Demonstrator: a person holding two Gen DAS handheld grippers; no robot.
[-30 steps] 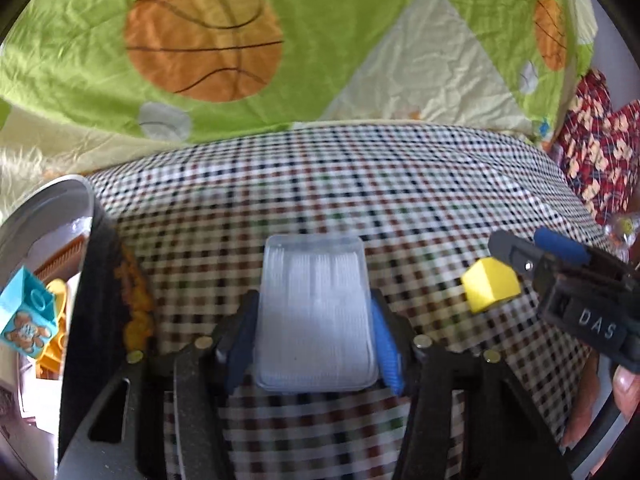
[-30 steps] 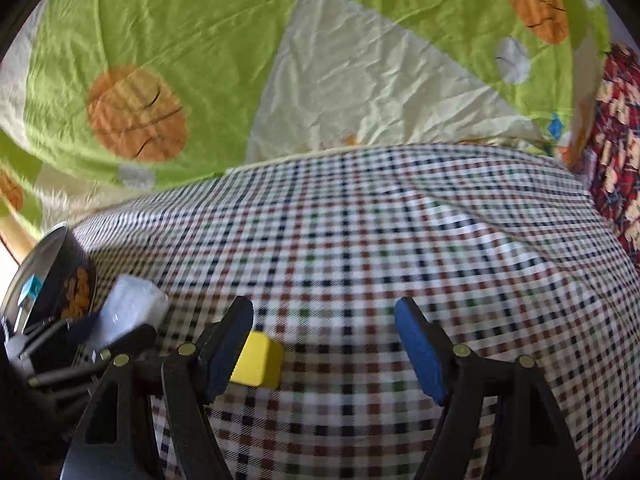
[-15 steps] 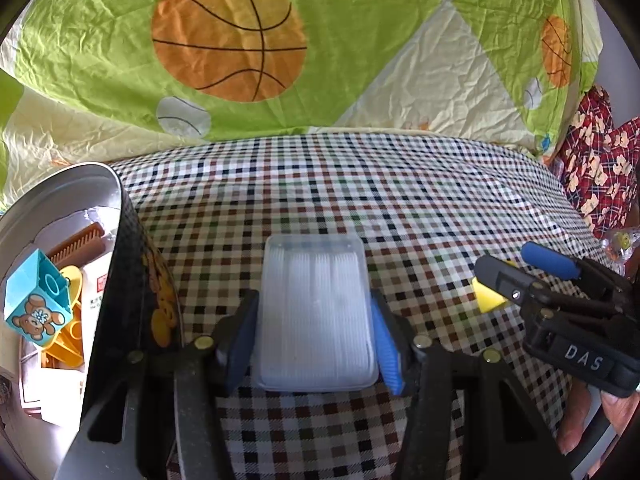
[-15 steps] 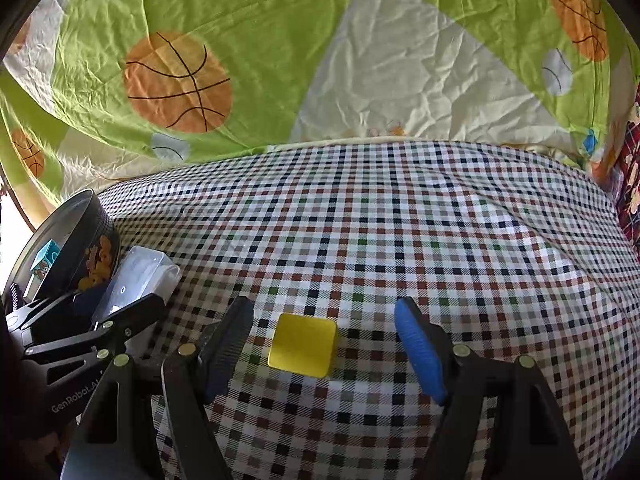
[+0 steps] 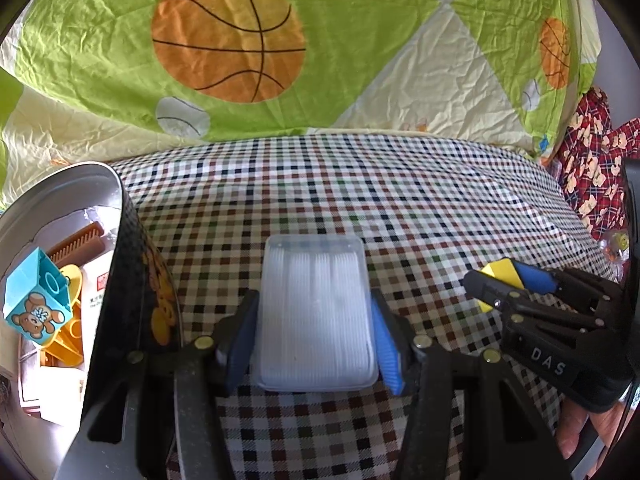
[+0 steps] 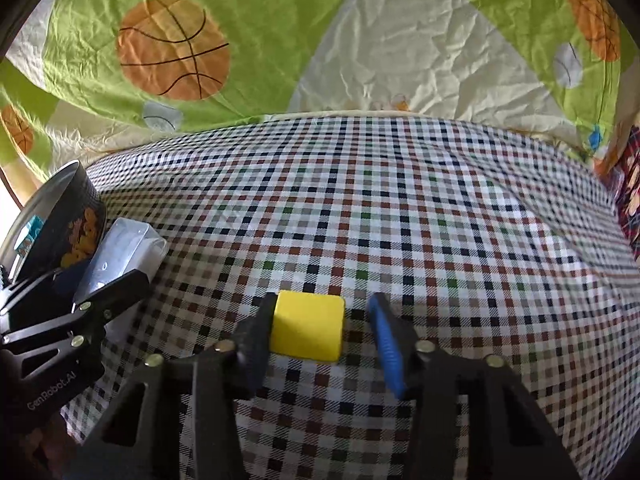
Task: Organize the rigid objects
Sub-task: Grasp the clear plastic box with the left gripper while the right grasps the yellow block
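My left gripper [image 5: 313,300] is shut on a clear plastic box [image 5: 314,328] of white sticks, held just above the checked cloth [image 5: 360,208]. The box [image 6: 124,248] also shows at the left of the right wrist view. A yellow block [image 6: 307,326] lies on the cloth between the jaws of my right gripper [image 6: 323,304], which are closing. The left finger touches the block and a gap remains at the blue right pad [image 6: 384,332]. From the left wrist view the right gripper [image 5: 500,280] sits at the right with the yellow block [image 5: 500,270] in its jaws.
A round metal tin [image 5: 132,264] with a black wall stands at the left, right beside the held box. It holds a blue bear block [image 5: 36,300], a brown comb [image 5: 76,240] and yellow pieces. A green basketball quilt [image 5: 228,36] lies behind.
The right gripper's jaws have narrowed around the yellow block, and its left finger now touches it. The left gripper still holds the box in the same place.
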